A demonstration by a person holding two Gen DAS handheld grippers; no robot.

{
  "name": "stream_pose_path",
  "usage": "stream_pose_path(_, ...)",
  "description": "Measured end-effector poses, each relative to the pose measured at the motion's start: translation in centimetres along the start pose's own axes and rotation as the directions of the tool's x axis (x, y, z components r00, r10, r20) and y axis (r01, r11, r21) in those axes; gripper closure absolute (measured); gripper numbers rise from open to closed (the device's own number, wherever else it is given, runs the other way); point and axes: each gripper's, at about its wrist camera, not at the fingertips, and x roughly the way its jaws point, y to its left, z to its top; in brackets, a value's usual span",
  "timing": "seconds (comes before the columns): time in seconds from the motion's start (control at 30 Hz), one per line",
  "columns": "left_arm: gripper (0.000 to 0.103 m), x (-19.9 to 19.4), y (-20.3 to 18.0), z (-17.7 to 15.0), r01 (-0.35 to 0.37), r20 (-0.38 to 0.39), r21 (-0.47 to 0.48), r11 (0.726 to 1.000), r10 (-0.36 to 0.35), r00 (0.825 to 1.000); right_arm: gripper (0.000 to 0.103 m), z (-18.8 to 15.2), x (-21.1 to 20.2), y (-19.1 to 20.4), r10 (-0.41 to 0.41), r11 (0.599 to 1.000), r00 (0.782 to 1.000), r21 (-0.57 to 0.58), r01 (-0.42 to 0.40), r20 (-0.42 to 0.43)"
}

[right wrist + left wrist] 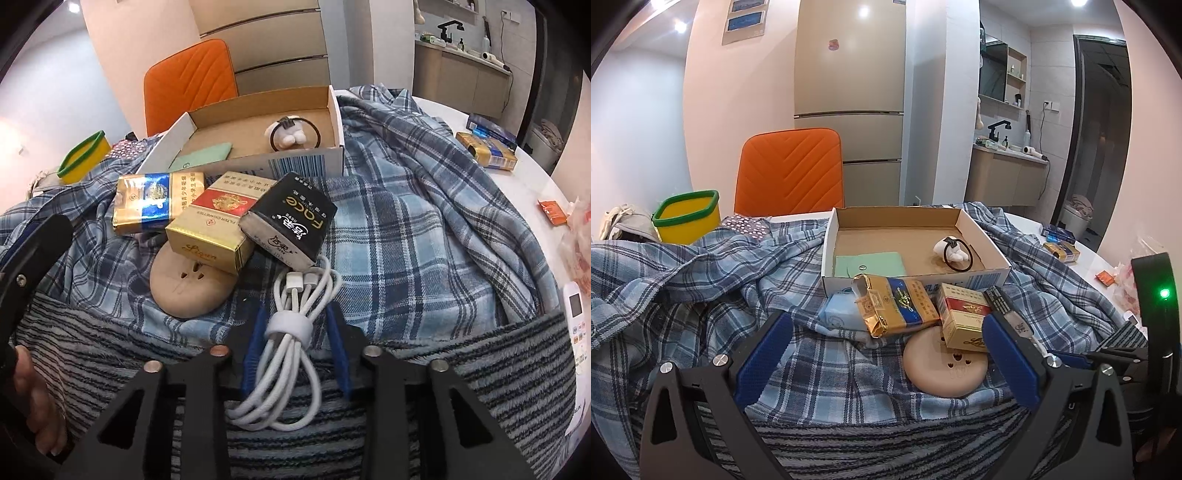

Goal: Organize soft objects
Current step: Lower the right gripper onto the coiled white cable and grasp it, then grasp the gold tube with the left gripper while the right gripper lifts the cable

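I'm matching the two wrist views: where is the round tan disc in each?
Left wrist: round tan disc, lower centre-right, under the red-and-gold pack.
Right wrist: disc, centre-left, under the same pack.
Shared landmark: cardboard box behind.

A shallow cardboard box point(964, 225), white outside and brown inside, sits open on the rumpled blue plaid cloth point(701, 280). Inside the box, a black hair tie with a white plush charm point(955, 251) lies toward the right side, and a flat mint-green pouch point(870, 264) lies at the front left corner. Just in front of the box, a gold-and-blue soft cigarette pack point(897, 304) with a torn top lies flat, beside a red-and-gold pack point(964, 314) tilted onto a round tan disc point(945, 369). A black FOCO tissue pack point(291, 221) leans against the red-and-gold one. Nearest to the camera in front of the box, a bundled white charging cable point(291, 332), bound by a white strap, is clamped between blue pads.
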Motion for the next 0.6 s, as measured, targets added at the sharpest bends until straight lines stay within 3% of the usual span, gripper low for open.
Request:
stream_pose_path(0.37,0.001,0.5,0.2,2.3,-0.002,0.008,0.071,0.997,0.002,1.0,0.077,1.3,-4.6,0.0,-0.029,0.999,0.986,-0.037,0.036,0.167)
stream_pose_path(0.5,0.001,2.7,1.0,3.1,0.004,-0.043,0.057,0.998,-0.002,0.999,0.077,2.3,-6.2,-0.5,-0.039,0.998,0.963,-0.041,0.052,0.267)
stream_pose_path(0.6,0.001,4.6,2.1,3.1,0.06,-0.11,-0.008,0.998,-0.06,0.992,0.077,2.4,-7.0,-0.3,-0.044,0.996,0.943,-0.057,0.066,0.329)
